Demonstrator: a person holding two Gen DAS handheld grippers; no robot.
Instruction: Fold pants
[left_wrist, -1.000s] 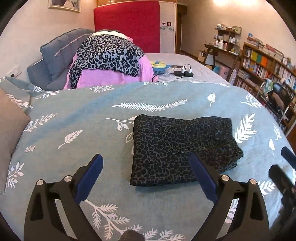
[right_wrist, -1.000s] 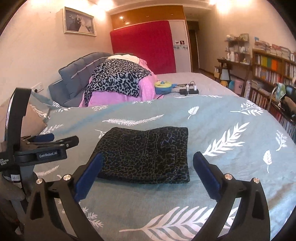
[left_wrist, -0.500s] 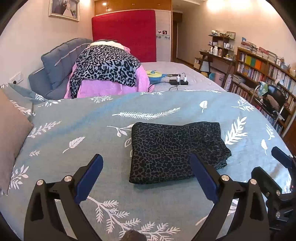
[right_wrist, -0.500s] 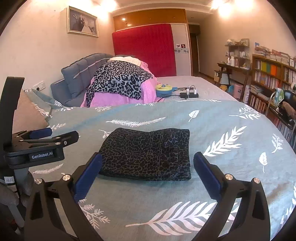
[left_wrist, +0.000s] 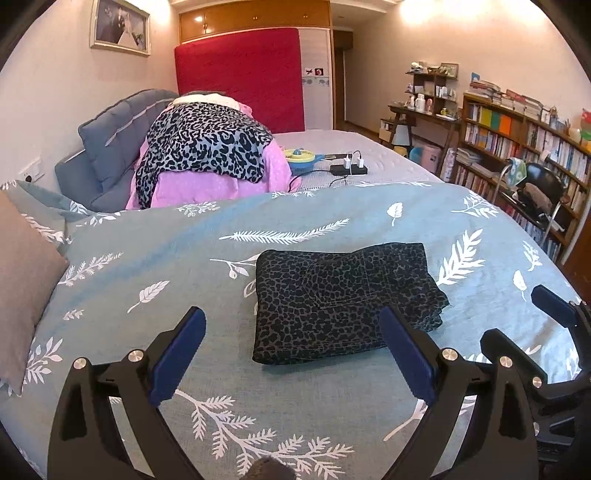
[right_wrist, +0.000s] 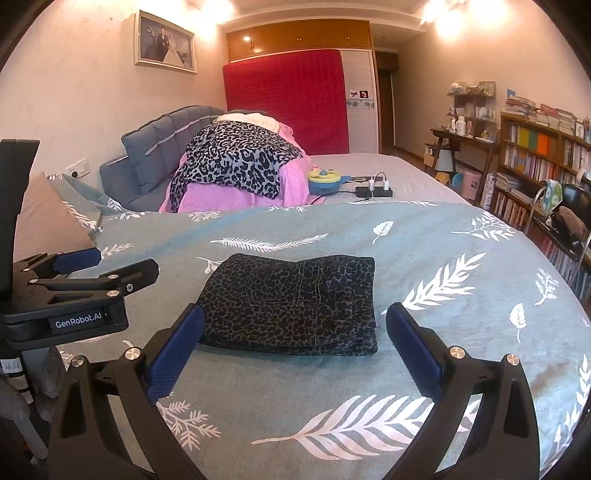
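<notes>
Since a second ago both grippers have drawn back and up from the pants (left_wrist: 343, 302), so the folded bundle now sits smaller and farther off in each view, with more of the leaf-print bedspread (left_wrist: 155, 258) showing around it. The pants lie in a compact folded rectangle on the bedspread near the middle of the bed, long axis running left to right, touched by neither tool. The left gripper (left_wrist: 295, 354) hangs with its jaws spread wide and nothing between them; the bundle lies ahead and a little right of its centre line, its near edge just beyond the fingertips. The right gripper (right_wrist: 295, 347) is likewise wide open and empty, and the pants sit almost squarely ahead, slightly left of centre. Neither is clearly nearer. Judging by the tidy stack, the folding looks finished or nearly so; any further move would be a straight reach forward to the near edge. The left wrist view shows the loose, slightly splayed layers at the bundle's right end, and the other gripper at its far right edge; the right wrist view hides that end but shows the thick near fold and the seams on top, with the left gripper (right_wrist: 99, 269) at its left.
</notes>
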